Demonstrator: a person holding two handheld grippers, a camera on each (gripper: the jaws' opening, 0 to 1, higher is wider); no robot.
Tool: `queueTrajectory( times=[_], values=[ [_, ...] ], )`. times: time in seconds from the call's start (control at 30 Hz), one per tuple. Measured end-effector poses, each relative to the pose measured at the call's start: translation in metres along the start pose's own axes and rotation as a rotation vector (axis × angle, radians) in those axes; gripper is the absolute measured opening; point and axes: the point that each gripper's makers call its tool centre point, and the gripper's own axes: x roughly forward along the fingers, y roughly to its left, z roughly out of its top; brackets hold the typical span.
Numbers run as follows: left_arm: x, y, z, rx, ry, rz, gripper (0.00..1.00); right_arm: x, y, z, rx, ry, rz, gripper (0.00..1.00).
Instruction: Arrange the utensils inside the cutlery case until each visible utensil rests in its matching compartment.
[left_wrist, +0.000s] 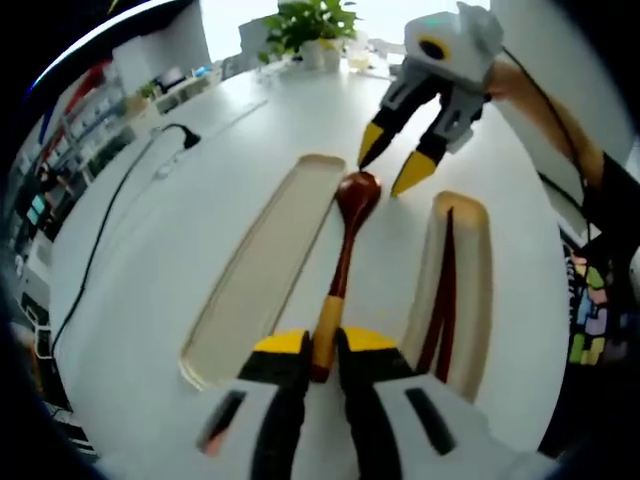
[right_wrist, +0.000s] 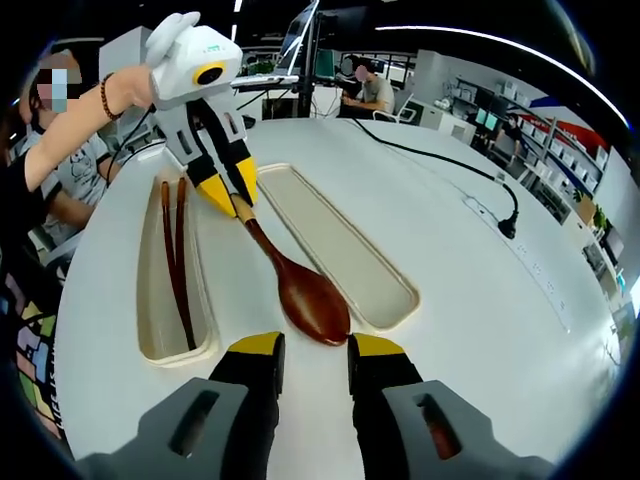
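A dark wooden spoon (left_wrist: 345, 250) lies between the two halves of a beige cutlery case on the white table. My left gripper (left_wrist: 320, 345) is shut on its handle end. In the right gripper view the same gripper (right_wrist: 232, 195) holds the handle at the far end. My right gripper (right_wrist: 315, 348) is open, with the spoon bowl (right_wrist: 312, 300) just ahead of its jaws. Seen from the left gripper view, its yellow fingertips (left_wrist: 388, 170) flank the bowl. Two dark chopsticks (right_wrist: 175, 260) rest in the narrow tray (right_wrist: 150, 345). The wider tray (right_wrist: 335, 245) holds nothing.
A black cable (right_wrist: 440, 160) runs across the table to a power strip (right_wrist: 505, 225). A potted plant (left_wrist: 315, 25) stands at the far edge. A person's arm (right_wrist: 85, 115) holds the left gripper. Another person (right_wrist: 375, 90) sits at a desk behind.
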Motion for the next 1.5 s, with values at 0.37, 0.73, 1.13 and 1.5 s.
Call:
queueTrajectory(
  times=[0.37,0.73,1.13,1.5],
  values=[
    [-0.002,-0.004,0.000,-0.012,-0.011,-0.084,0.10,0.002,-0.002,0.015,-0.186,-0.043,-0.040,0.26],
    [-0.001,-0.022,0.004,-0.132,-0.051,-0.228,0.10,0.005,0.003,0.023,-0.422,0.006,-0.091,0.25],
    [-0.003,-0.025,0.004,-0.239,-0.097,-0.332,0.10,0.008,-0.006,0.020,-0.537,0.057,-0.154,0.12],
    [-0.005,-0.023,0.003,-0.245,-0.121,-0.293,0.10,0.004,-0.006,0.022,-0.625,0.066,-0.205,0.04]
  ],
)
